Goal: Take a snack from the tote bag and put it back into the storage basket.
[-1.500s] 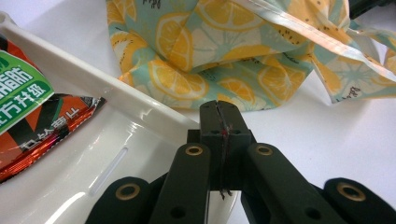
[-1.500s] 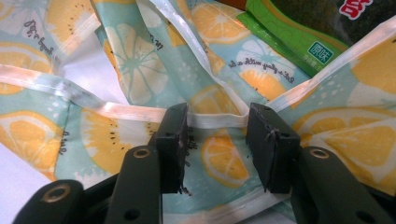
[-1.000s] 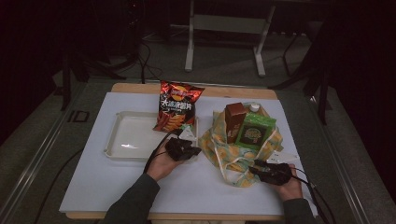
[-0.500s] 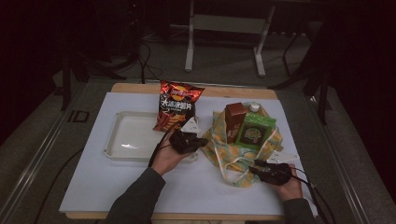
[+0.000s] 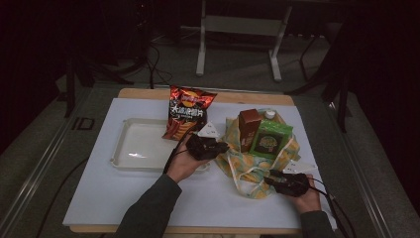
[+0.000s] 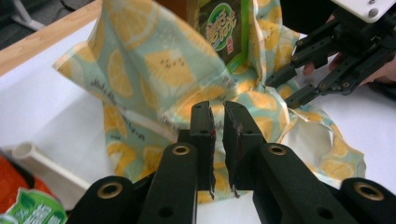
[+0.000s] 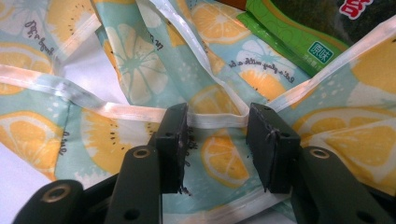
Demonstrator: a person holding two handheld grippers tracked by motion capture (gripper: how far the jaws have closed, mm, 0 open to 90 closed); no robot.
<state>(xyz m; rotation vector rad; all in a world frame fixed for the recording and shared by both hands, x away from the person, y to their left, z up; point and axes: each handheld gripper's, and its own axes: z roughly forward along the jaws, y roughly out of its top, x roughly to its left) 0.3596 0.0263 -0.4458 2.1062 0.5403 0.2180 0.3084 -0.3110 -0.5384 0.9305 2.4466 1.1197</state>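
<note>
A lemon-print cloth bag (image 5: 247, 166) lies on the table right of centre, holding a brown box (image 5: 248, 126) and a green packet (image 5: 270, 141). My left gripper (image 5: 220, 147) is at the bag's left edge. In the left gripper view its jaws (image 6: 217, 109) stand almost together, nothing visible in the thin gap, with the bag's fabric (image 6: 154, 70) just beyond the tips. My right gripper (image 5: 271, 177) is at the bag's near edge. It (image 7: 217, 119) is open, its jaws astride the bag's white strap (image 7: 140, 109), which runs just past the tips.
A clear plastic tray (image 5: 133, 148) sits left of centre on the white table cover. A red chip bag (image 5: 188, 111) stands at its far right corner. In the left gripper view the right gripper (image 6: 278, 91) shows across the bag. The wooden table edge runs behind.
My left gripper has moved right and slightly away from the person, from the tray's corner to the bag's left edge. The right gripper has stayed put.
</note>
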